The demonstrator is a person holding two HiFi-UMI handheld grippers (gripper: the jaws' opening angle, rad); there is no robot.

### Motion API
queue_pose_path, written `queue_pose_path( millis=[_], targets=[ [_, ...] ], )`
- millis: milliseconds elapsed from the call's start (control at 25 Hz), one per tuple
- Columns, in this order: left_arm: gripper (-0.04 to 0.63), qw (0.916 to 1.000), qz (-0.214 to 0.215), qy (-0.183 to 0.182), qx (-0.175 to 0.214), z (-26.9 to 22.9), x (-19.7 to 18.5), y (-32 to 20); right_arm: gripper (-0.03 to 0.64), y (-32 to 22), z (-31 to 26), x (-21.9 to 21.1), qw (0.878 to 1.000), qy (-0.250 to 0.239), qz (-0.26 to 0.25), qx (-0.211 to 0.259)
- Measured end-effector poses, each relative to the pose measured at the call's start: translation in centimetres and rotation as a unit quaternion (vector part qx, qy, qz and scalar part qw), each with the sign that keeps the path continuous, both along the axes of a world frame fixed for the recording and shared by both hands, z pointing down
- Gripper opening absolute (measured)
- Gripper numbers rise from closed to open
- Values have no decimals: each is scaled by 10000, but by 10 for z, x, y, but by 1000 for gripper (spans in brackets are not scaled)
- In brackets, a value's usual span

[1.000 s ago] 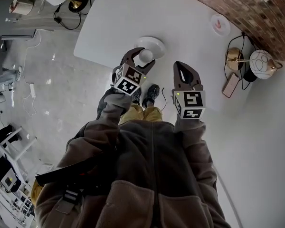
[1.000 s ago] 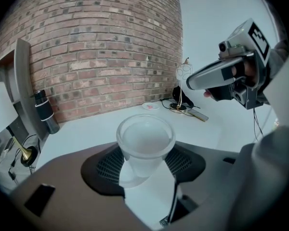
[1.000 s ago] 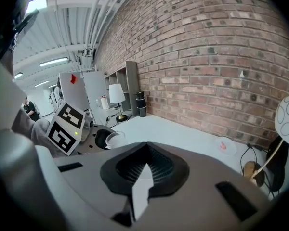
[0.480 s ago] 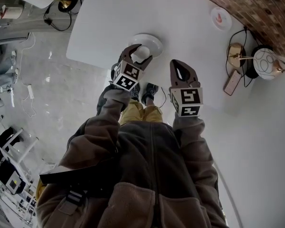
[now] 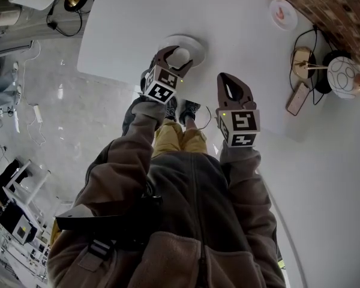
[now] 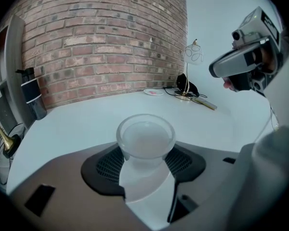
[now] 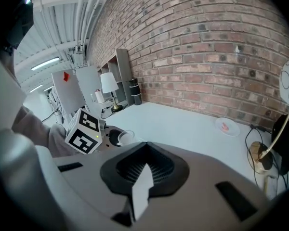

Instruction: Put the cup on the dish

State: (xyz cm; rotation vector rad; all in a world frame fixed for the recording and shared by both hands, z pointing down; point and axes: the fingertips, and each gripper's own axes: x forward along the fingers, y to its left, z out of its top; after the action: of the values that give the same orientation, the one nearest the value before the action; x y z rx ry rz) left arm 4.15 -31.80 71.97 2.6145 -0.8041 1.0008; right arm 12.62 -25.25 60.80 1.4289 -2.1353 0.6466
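A translucent white cup (image 5: 181,56) is held between the jaws of my left gripper (image 5: 177,59), which is shut on it. In the head view the cup hangs over a white dish (image 5: 196,43) near the table's near edge; I cannot tell whether it touches the dish. The left gripper view shows the cup (image 6: 145,137) upright and empty, and the gripper's body hides the dish. My right gripper (image 5: 229,80) hovers to the right, shut and holding nothing. The right gripper view catches the cup (image 7: 126,137) beside the left gripper's marker cube (image 7: 85,131).
A small saucer with a pink mark (image 5: 282,14) lies at the back of the white table (image 5: 240,29). A globe lamp (image 5: 344,77), cables and a flat device (image 5: 298,98) sit at the right by the brick wall. The table edge runs just left of the dish.
My left gripper has carried the cup a little farther in over the dish. The right gripper has stayed about where it was.
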Motion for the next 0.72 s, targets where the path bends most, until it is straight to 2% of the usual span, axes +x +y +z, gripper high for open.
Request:
queue_pose_path(
  millis=[480, 720],
  targets=[
    [261, 9995, -125, -164, -232, 27, 4, -8, 2, 3, 8, 10, 9999, -67, 89, -93],
    [261, 9996, -129, -179, -164, 29, 8, -14, 2, 3, 11, 13, 9998, -74, 131, -129]
  ],
)
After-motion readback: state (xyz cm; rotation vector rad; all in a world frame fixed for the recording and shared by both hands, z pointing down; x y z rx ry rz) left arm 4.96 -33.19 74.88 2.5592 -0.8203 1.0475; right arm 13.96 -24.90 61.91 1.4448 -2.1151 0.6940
